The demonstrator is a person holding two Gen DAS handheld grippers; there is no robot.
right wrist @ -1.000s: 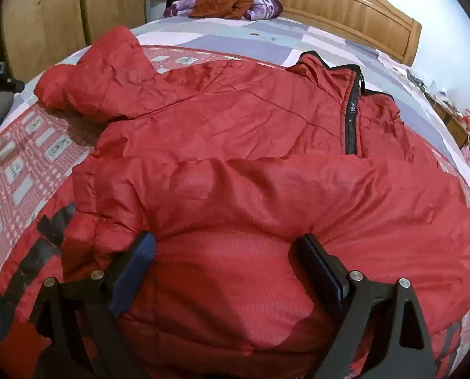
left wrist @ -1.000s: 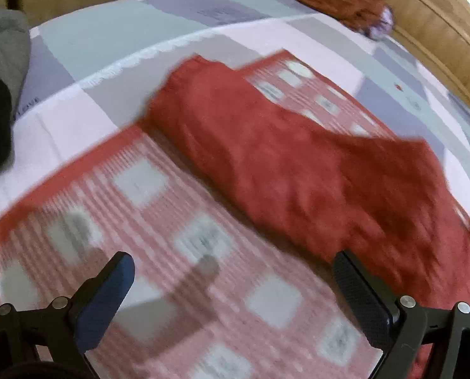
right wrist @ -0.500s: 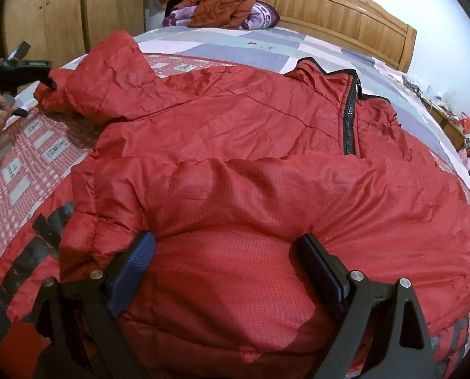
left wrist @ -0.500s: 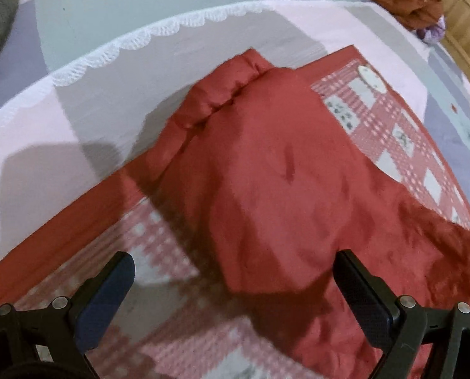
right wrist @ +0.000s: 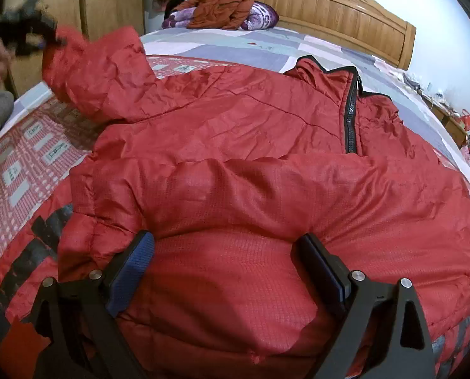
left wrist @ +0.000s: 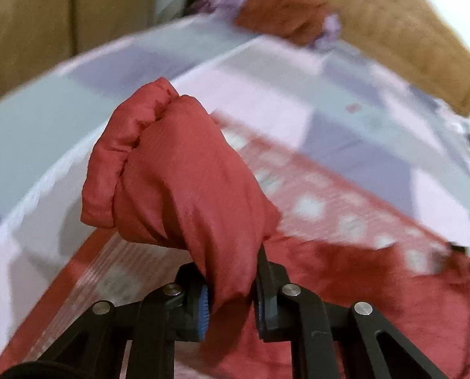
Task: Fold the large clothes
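Observation:
A red puffer jacket (right wrist: 235, 132) lies spread on the bed, zipper (right wrist: 350, 113) up, one sleeve folded across its front. My left gripper (left wrist: 231, 297) is shut on the other sleeve (left wrist: 178, 170) near its cuff and holds it lifted off the bedspread. The same gripper (right wrist: 26, 28) shows in the right wrist view at far left with the raised sleeve (right wrist: 102, 75). My right gripper (right wrist: 225, 262) is open, its fingers resting on the jacket's lower part with the fabric bulging between them.
The bedspread (right wrist: 20, 164) is patchwork with a red checked panel. A pile of rust and purple clothes (right wrist: 225, 9) lies by the wooden headboard (right wrist: 345, 22). Wooden wardrobe doors (right wrist: 114, 0) stand at the left. Clutter (right wrist: 468, 132) sits at the right bedside.
My left gripper moved onto the sleeve, closed on it and lifted it off the bed. The right gripper has stayed open on the jacket.

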